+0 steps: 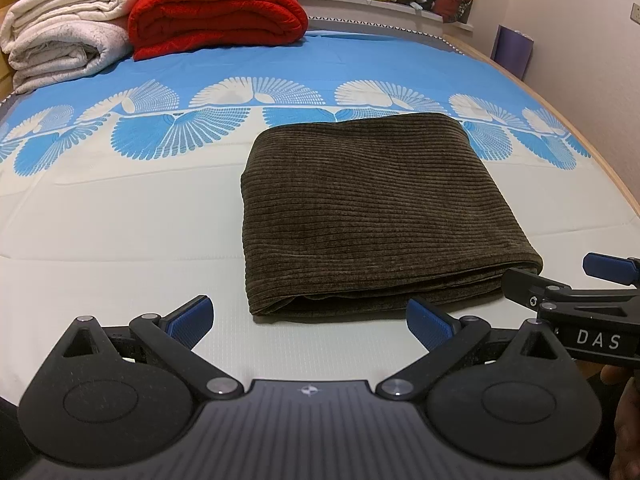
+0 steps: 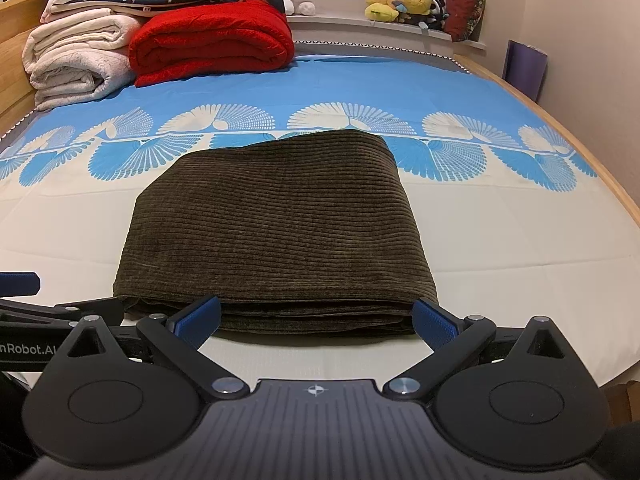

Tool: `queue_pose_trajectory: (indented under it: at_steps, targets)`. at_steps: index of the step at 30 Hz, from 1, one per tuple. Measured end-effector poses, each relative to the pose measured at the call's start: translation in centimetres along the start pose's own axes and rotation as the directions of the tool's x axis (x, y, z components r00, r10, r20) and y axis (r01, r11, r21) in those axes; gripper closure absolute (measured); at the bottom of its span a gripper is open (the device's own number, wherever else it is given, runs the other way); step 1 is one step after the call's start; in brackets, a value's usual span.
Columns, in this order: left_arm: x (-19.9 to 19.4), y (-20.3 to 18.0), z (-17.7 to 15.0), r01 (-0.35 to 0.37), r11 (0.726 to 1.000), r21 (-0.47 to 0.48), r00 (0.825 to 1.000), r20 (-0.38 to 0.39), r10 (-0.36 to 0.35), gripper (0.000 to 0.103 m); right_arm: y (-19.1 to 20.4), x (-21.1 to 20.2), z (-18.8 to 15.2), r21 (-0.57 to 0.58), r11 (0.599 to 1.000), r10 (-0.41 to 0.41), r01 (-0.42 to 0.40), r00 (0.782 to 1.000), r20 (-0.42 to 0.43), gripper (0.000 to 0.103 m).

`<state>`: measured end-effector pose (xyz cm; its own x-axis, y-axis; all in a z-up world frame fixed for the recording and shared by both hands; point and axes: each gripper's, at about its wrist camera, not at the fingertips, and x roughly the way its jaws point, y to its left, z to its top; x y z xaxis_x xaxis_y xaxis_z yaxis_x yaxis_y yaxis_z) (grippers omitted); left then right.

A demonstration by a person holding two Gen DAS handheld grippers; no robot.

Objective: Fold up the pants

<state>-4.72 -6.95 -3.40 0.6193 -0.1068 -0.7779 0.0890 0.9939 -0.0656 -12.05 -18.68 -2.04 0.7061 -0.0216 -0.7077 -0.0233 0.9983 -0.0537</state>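
I see both my jaws spread wide and empty: left gripper (image 1: pixel 308 322), right gripper (image 2: pixel 316 320). The folded brown pants (image 2: pixel 276 232) lie mid-frame on the bed (image 2: pixel 80 240), just ahead of the right gripper's blue pads (image 2: pixel 200 316).

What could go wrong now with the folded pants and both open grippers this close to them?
The dark olive corduroy pants lie folded, layered edge facing the right gripper; nudging forward could catch a layer and undo the fold. The left gripper sits close beside it, so the tools could bump.
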Motion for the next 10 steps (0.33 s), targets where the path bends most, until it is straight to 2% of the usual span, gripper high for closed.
queue_pose_trajectory:
  at_steps: [10]
  targets:
    - [-0.03, 0.08, 0.04, 0.008, 1.000, 0.001, 1.000, 0.006, -0.008, 0.000, 0.29, 0.17, 0.00, 0.007, 1.000, -0.005, 0.005, 1.000, -0.006, 0.002]
